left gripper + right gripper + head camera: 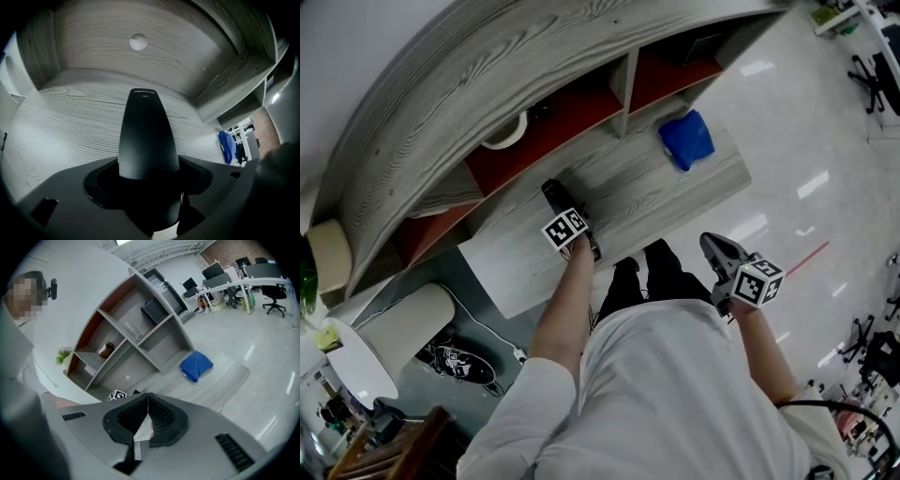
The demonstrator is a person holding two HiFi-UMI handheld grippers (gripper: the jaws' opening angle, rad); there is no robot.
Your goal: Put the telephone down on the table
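Observation:
The telephone (553, 197) is a black handset, and my left gripper (562, 214) is shut on it over the left part of the grey wooden table (647, 202). In the left gripper view the telephone (146, 136) sticks forward from between the jaws, above the table (65, 126), pointing at the back panel. Whether it touches the wood I cannot tell. My right gripper (710, 244) hangs off the table's front edge over the glossy floor. Its jaws meet at the tips (148, 397) with nothing between them.
A blue cloth (686, 139) lies on the table's right end, also seen as the blue cloth (196, 365). Behind the table rises a curved shelf unit with red-backed compartments (553, 122) and a white bowl (506, 136). Shoes (461, 362) and a cable lie on the floor at left.

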